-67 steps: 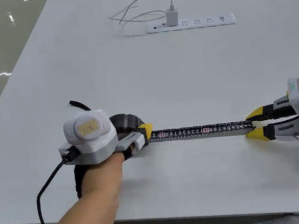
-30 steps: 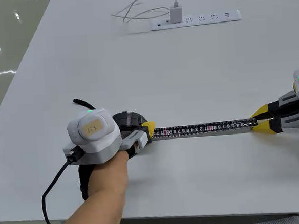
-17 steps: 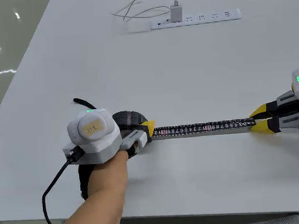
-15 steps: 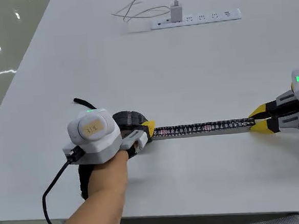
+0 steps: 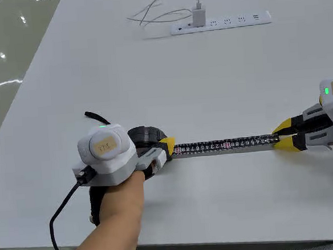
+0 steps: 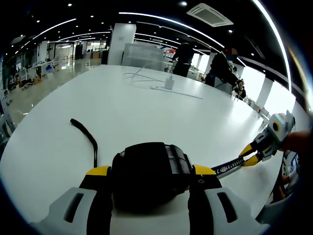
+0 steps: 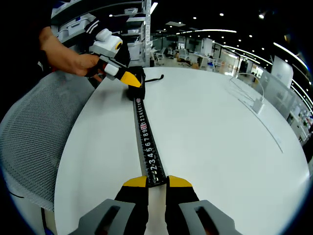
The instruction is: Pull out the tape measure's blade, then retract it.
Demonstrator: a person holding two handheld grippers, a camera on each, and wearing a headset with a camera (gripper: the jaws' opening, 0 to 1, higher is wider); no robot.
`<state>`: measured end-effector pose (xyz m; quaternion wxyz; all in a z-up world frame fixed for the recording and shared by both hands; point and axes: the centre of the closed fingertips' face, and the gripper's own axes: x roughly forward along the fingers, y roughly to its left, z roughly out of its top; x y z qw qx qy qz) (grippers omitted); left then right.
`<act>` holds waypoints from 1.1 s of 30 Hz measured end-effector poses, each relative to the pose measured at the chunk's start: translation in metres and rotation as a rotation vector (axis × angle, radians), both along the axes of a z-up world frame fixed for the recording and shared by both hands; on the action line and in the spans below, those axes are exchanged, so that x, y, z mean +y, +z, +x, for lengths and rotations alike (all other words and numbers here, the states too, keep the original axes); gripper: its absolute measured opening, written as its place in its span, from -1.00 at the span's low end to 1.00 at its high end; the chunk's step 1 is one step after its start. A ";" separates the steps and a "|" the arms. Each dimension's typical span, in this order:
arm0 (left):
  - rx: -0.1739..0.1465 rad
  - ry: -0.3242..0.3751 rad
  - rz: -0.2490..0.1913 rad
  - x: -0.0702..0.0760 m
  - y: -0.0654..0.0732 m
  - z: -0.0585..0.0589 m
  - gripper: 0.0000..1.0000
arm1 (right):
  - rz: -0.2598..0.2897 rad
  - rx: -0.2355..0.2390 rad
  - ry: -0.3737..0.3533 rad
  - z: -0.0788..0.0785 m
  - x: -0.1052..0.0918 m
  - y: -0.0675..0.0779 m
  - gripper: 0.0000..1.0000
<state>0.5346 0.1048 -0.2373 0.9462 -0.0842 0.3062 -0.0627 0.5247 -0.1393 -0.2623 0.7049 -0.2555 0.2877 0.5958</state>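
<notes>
Left claw (image 6: 151, 172): the jaws are standing part-way apart and pressing on the two flanks of the tape measure's black case (image 6: 149, 166), which is filling the gap between them. Seen from the head view, this claw is working at about 8 o'clock on the bench (image 5: 220, 75) and holding the case down on the surface.

Right claw (image 7: 156, 182): the jaws are standing almost together and pinching the free end of the blade (image 7: 145, 139). It is working at about 3 o'clock.

The blade is running from the case mouth toward 3 o'clock, printed face up and low along the bench. I cannot tell whether it is touching all the way. A black wrist strap (image 6: 88, 139) is trailing from the case toward 10 o'clock.

Handling, as judged: the blade is looking like thin sprung metal. It is likely stiff along its length, ready to kink if twisted, and liable to whip back if let go. The end tip is the proper hold, and the return should be fed toward 9 o'clock under control. The case is looking rigid and chunky, so a hold across its flanks is suiting it.

Containers: the case is serving as the one housing here. The remainder of the blade is presumably lying coiled inside, hidden. A power strip (image 5: 222, 22) with a white charger (image 5: 198, 14) is lying at 12 o'clock, well apart.
</notes>
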 end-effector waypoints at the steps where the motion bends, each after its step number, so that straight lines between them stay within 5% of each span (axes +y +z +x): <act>1: 0.002 -0.001 -0.001 0.000 0.000 0.000 0.15 | -0.001 0.000 0.001 0.000 0.001 0.000 -0.85; 33: -0.001 0.005 -0.012 0.000 -0.001 0.000 0.16 | 0.031 -0.002 0.033 -0.001 0.034 0.002 -0.85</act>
